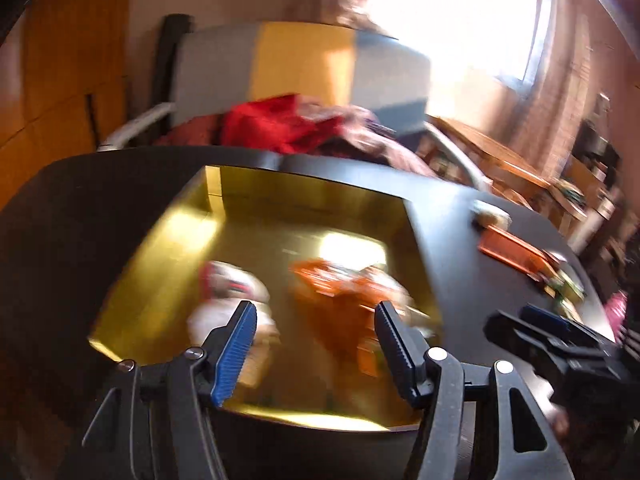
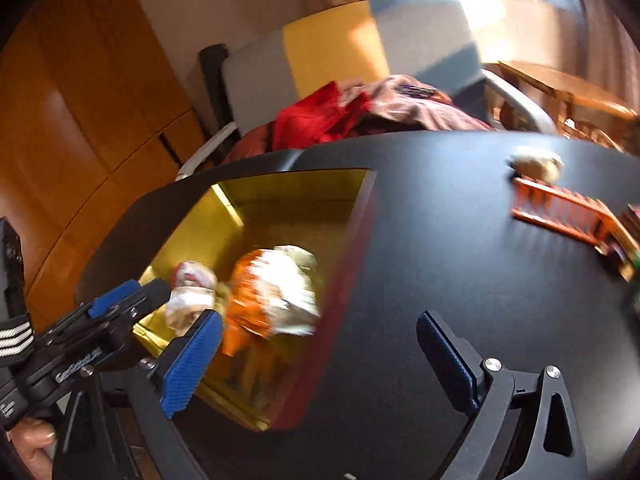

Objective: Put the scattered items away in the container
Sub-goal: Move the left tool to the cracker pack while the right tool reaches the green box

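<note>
hovering above the gold-lined box [image 1: 256, 208], the left gripper [image 1: 316, 344] and right gripper [image 2: 320, 356] gape empty over orange packets [image 1: 340, 296].

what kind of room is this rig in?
Likely a lived-in home room: an armchair heaped with clothes, wooden cabinet doors, and a sunlit curtained window behind the black table.

The left wrist view looks forward and down along the left gripper [image 1: 316, 328], close above the gold-lined box [image 1: 304, 208] on the black tabletop [image 1: 452, 248]. The right wrist view looks the same way along the right gripper [image 2: 320, 344], from nearer the box's right wall, over bare tabletop. Both share the box, the orange packet [image 2: 560, 212] toward the far right edge, and the armchair [image 1: 304, 64] behind the far edge. Each view catches the other gripper.
</note>
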`<state>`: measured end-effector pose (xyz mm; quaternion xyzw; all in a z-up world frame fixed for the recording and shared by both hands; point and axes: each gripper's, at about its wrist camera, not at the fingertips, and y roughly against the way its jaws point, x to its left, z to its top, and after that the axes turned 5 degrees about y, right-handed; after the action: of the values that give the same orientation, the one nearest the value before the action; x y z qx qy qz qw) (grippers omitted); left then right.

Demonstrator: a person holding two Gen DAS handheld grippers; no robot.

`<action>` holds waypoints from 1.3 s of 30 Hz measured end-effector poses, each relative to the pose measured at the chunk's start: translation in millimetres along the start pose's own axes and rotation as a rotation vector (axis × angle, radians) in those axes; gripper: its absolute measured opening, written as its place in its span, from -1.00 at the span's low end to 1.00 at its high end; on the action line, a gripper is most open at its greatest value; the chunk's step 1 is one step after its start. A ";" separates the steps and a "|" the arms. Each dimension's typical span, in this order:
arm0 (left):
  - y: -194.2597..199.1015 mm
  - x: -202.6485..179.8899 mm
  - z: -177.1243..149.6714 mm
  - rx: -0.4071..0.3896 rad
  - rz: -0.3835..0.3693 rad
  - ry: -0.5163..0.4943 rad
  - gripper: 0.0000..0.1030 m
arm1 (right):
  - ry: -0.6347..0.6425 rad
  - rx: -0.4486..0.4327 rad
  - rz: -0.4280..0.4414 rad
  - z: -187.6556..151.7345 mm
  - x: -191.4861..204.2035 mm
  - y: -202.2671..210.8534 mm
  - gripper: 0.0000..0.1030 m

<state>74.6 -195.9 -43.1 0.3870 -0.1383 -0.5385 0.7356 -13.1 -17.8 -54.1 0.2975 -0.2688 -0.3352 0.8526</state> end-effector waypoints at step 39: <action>-105.6 -181.4 -53.7 0.357 -0.217 -0.352 0.21 | -0.247 0.042 -0.111 -27.7 -273.7 29.8 1.00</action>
<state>-33.7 -22.9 -115.9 0.4234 -0.3146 -0.6402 0.5585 -155.3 209.3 -123.3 0.2859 -0.3619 -0.4102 0.7867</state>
